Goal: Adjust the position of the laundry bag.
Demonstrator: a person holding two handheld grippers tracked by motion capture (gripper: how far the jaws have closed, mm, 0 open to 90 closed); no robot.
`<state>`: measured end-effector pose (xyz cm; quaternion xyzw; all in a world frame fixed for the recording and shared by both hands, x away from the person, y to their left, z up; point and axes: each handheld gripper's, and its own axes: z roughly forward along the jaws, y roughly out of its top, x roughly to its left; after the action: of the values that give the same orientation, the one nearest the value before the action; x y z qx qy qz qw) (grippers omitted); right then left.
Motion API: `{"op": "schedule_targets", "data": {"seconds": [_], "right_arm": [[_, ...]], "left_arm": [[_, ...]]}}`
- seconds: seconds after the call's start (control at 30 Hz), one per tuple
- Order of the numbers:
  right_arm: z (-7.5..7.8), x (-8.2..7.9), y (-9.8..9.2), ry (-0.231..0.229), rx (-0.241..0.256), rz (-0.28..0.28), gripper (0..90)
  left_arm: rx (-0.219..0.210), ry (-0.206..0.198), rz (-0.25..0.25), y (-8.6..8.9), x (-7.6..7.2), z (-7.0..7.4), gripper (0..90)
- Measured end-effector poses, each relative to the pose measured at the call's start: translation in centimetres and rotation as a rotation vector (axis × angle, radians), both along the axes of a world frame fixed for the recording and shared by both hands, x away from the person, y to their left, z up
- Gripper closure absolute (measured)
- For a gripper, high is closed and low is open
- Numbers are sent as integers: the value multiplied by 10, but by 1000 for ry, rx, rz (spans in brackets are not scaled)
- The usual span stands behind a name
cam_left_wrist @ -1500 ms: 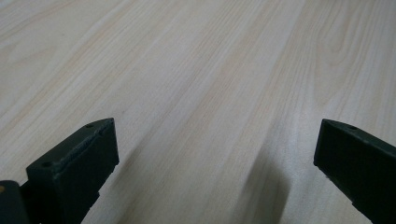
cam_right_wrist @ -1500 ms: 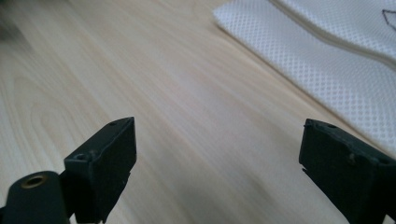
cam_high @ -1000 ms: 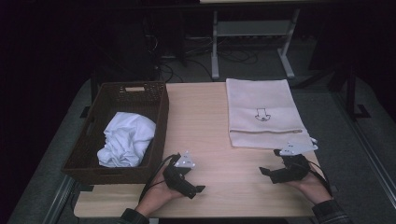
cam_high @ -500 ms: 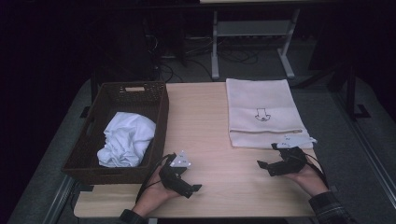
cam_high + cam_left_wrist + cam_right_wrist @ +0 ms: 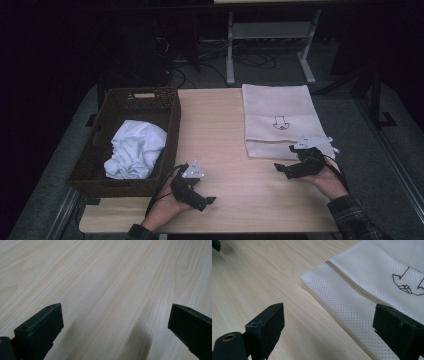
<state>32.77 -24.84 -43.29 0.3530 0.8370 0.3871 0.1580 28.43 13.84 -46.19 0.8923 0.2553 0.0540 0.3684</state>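
Two black jaws of the right gripper (image 5: 329, 332) stick up from the bottom, one on each side, with a big gap between them. Nothing is between them. Under them is a light wooden table (image 5: 262, 280) with wavy lines in the wood. A white mesh bag (image 5: 362, 295) lies flat on the table. It is full of tiny holes. A zipper line (image 5: 352, 283) runs across it near its edge. The bag's corner points toward the left. A small black line drawing (image 5: 408, 282) sits on the bag at the right side. The right jaw is over the bag, and the left jaw is over bare wood.
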Motion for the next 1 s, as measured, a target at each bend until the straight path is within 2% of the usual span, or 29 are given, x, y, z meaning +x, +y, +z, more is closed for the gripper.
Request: {"op": "schedule_targets", "data": {"seconds": [0.1, 0.67, 0.8, 1.0], "right_arm": [[0, 4, -1, 2, 10, -6, 101], [4, 30, 2, 32, -10, -2, 124], [5, 35, 0, 24, 5, -13, 131], [8, 44, 1, 21, -1, -17, 131]], "left_arm": [[-3, -1, 1, 0, 0, 0, 0], [-3, -2, 2, 0, -1, 0, 0], [-5, -1, 2, 0, 0, 0, 0], [-9, 2, 7, 0, 0, 0, 0]]}}
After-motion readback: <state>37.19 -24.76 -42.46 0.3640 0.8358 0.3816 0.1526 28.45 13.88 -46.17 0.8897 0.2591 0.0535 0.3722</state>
